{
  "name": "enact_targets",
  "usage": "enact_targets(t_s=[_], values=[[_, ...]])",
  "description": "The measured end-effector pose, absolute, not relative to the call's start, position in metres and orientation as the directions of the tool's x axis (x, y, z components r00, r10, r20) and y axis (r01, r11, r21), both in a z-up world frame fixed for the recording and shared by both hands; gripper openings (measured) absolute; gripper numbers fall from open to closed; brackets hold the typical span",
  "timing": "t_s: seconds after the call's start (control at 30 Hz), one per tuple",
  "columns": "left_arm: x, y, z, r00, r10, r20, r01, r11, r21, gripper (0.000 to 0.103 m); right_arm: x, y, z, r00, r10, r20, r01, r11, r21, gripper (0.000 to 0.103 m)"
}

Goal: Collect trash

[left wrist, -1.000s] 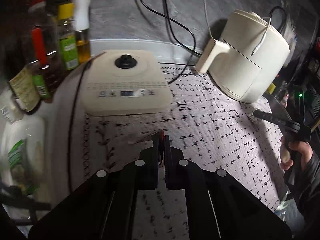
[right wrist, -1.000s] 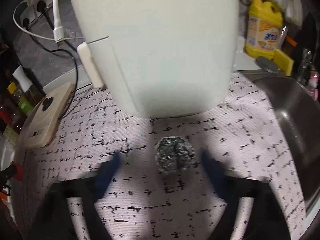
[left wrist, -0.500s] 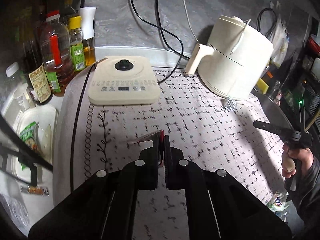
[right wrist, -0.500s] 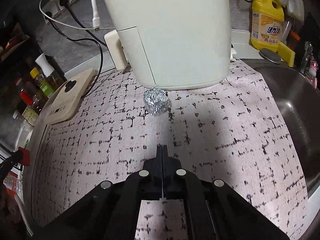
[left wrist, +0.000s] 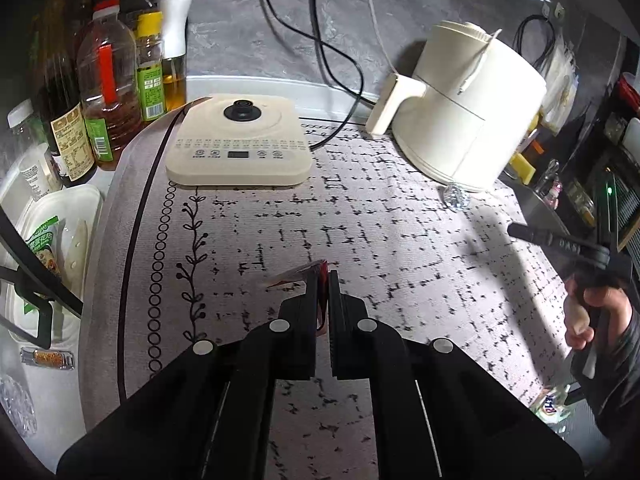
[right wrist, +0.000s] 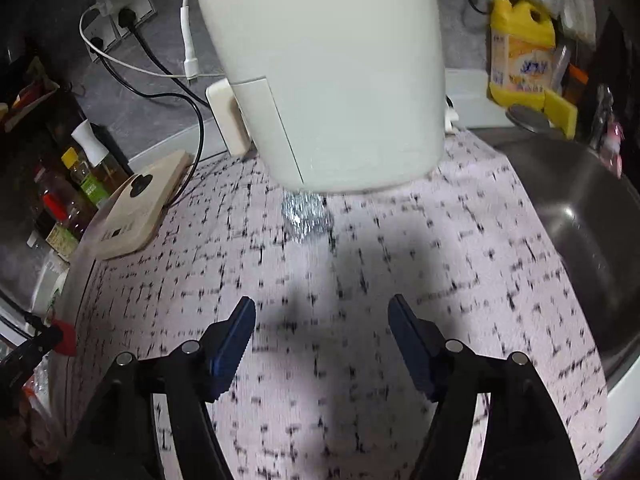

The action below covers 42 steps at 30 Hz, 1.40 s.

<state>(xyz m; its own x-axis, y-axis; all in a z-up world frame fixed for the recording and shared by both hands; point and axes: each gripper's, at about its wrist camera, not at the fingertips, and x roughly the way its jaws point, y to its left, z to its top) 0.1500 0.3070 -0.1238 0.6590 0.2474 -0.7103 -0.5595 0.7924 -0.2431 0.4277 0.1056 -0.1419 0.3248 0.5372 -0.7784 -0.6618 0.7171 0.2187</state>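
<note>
My left gripper (left wrist: pixel 324 280) is shut on a red and silver wrapper (left wrist: pixel 298 278), held above the patterned counter mat (left wrist: pixel 400 248). A crumpled foil ball (right wrist: pixel 306 216) lies on the mat against the base of the white air fryer (right wrist: pixel 332 72); it also shows in the left wrist view (left wrist: pixel 458 196). My right gripper (right wrist: pixel 322 316) is open and empty, above the mat a short way in front of the foil ball. In the left wrist view the right gripper (left wrist: pixel 560 242) shows at the right edge, held in a hand.
A beige induction cooker (left wrist: pixel 240 148) sits at the back left with oil and sauce bottles (left wrist: pixel 108 92) beside it. A white bin with trash (left wrist: pixel 48 248) is at the left. A steel sink (right wrist: pixel 580 216) and yellow detergent bottle (right wrist: pixel 520 56) are at the right. Cables run along the wall.
My right gripper went from shut to open and moved closer to the foil ball. My left gripper drew back a little, still holding the wrapper.
</note>
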Motion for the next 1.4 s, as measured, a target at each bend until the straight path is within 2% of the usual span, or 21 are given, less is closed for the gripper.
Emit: enact_targets(t_s=[0.37,0.43,0.5,0.93,1.4], values=[[0.155,0.357,-0.135,0.637,0.275,-0.721,-0.598,0.766,-0.237,0.005,0.466,0.18,-0.172,0.332,0.508,-0.795,-0.648,0.735,0.199,0.07],[0.156,0.362,-0.135,0.64,0.274,-0.718,-0.596,0.767,-0.238,0.005,0.471,0.189,-0.177,0.293,0.52,-0.802,-0.662,0.716,0.222,0.024],[0.158,0.365,-0.136,0.64,0.272,-0.719,-0.594,0.768,-0.238,0.005,0.473,0.194,-0.179,0.267,0.511,-0.817,-0.681,0.7,0.215,0.006],[0.187,0.334,-0.136,0.679,0.193,-0.708,-0.511,0.817,-0.267,0.005,0.443,0.132,-0.157,0.277,0.533,-0.8,-0.654,0.714,0.249,0.006],[0.227,0.2,-0.116,0.731,0.004,-0.683,-0.272,0.919,-0.286,0.005,0.384,-0.052,-0.112,0.38,0.497,-0.78,-0.533,0.807,0.254,0.006]])
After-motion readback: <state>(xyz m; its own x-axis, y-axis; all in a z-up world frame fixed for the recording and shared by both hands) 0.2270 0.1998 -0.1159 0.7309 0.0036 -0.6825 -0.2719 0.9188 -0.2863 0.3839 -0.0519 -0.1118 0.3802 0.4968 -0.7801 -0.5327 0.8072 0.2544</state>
